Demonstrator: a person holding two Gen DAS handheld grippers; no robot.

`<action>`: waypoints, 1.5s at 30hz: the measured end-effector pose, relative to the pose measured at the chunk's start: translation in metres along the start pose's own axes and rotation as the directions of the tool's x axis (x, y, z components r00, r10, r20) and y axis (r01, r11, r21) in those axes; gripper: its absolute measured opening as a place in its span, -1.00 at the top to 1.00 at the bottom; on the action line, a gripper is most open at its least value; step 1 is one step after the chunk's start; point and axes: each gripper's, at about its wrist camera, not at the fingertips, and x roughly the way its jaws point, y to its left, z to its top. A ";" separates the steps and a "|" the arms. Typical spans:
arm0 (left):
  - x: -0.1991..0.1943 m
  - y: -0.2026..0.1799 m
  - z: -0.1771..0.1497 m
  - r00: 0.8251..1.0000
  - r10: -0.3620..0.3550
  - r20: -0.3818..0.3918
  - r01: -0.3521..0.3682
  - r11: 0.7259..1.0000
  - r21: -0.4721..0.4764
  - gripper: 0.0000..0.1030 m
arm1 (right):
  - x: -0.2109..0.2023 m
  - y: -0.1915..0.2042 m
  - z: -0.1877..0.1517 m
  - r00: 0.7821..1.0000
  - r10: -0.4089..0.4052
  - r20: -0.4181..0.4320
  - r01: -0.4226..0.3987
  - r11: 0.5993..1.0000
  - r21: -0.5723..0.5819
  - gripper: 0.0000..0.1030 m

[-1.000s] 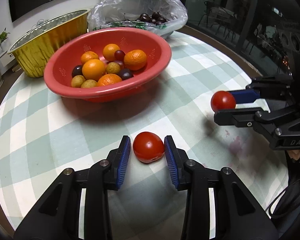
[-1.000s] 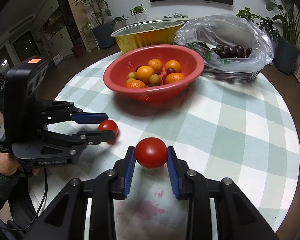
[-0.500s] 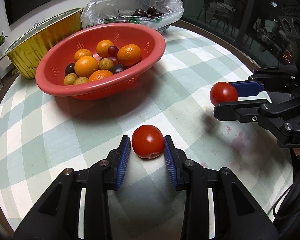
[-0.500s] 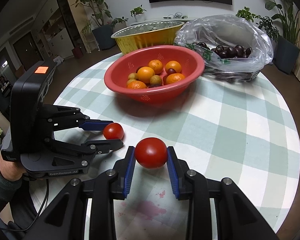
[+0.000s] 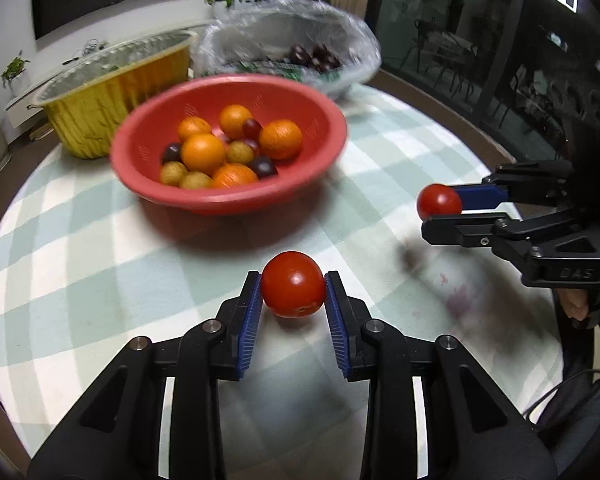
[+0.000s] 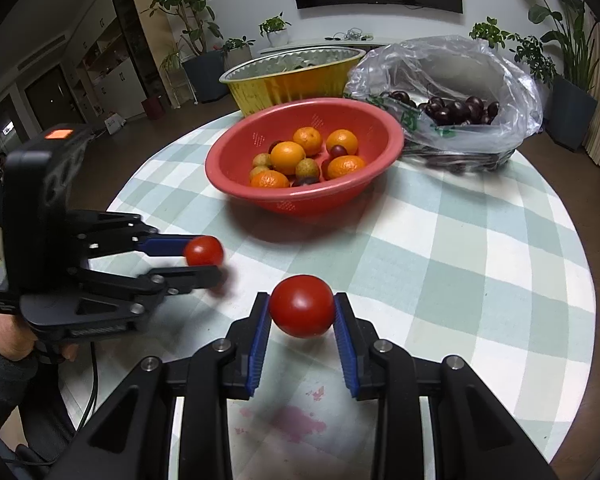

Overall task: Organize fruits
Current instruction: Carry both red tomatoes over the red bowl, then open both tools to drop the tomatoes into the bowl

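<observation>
My left gripper (image 5: 293,292) is shut on a red tomato (image 5: 293,289) and holds it above the checked tablecloth; it also shows in the right wrist view (image 6: 204,258) at the left. My right gripper (image 6: 301,314) is shut on a second red tomato (image 6: 302,311), lifted off the table; it appears in the left wrist view (image 5: 440,211) at the right. A red bowl (image 5: 320,116) (image 6: 384,132) behind holds oranges, small yellow-brown fruits and dark plums.
A gold foil tray (image 5: 100,92) (image 6: 292,76) stands behind the bowl. A clear plastic bag of dark cherries (image 5: 312,56) (image 6: 452,108) sits at the back right. A pink stain (image 6: 296,416) marks the cloth near me. The round table's edge (image 6: 580,360) curves at the right.
My left gripper closed on its tomato and lifted it off the cloth, moving up and forward toward the bowl. The right gripper kept holding its tomato almost still.
</observation>
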 end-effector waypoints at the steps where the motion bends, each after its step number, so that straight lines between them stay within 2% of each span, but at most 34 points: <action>1: -0.005 0.005 0.004 1.000 0.006 0.014 -0.006 1.000 -0.013 0.43 | -0.002 -0.001 0.003 1.000 -0.006 0.003 0.006 1.000 -0.003 0.34; 6: -0.022 0.033 0.027 0.997 0.044 0.061 -0.040 0.997 -0.058 0.43 | -0.010 -0.008 0.023 0.999 -0.033 0.027 0.033 0.999 -0.015 0.34; 10: -0.023 0.048 0.049 0.995 0.061 0.074 -0.056 0.996 -0.069 0.43 | -0.013 -0.008 0.053 0.997 -0.045 0.063 0.048 0.998 -0.040 0.35; 14: -0.011 0.058 0.071 0.995 0.066 0.071 -0.060 0.995 -0.077 0.42 | -0.003 -0.008 0.082 0.996 -0.064 0.069 0.067 0.997 -0.048 0.34; 19: 0.021 0.059 0.086 0.997 0.070 0.039 -0.068 0.996 -0.052 0.42 | 0.027 -0.002 0.108 0.996 -0.084 0.036 0.087 0.992 -0.089 0.34; 28: 0.060 0.062 0.088 0.998 0.070 0.004 -0.069 0.997 -0.042 0.42 | 0.081 -0.001 0.118 0.995 -0.091 -0.039 0.087 0.990 -0.108 0.34; 36: 0.065 0.058 0.088 0.996 0.089 0.004 -0.088 0.996 -0.022 0.40 | 0.095 -0.001 0.118 0.992 -0.114 -0.052 0.107 0.987 -0.118 0.33; 38: 0.063 0.058 0.088 0.995 0.099 0.011 -0.099 0.995 -0.025 0.26 | 0.094 -0.001 0.118 0.992 -0.118 -0.052 0.111 0.986 -0.122 0.33; 40: 0.060 0.060 0.087 0.993 0.119 0.015 -0.119 0.992 -0.034 -0.10 | 0.094 -0.001 0.118 0.991 -0.122 -0.053 0.115 0.985 -0.127 0.33; 42: 0.054 0.062 0.087 0.994 0.107 0.037 -0.105 0.994 -0.042 -0.29 | 0.093 -0.004 0.118 0.991 -0.124 -0.052 0.117 0.986 -0.115 0.32; 45: 0.047 0.059 0.086 0.992 0.118 0.050 -0.116 0.992 -0.042 -0.50 | 0.089 -0.009 0.117 0.991 -0.125 -0.045 0.121 0.988 -0.092 0.16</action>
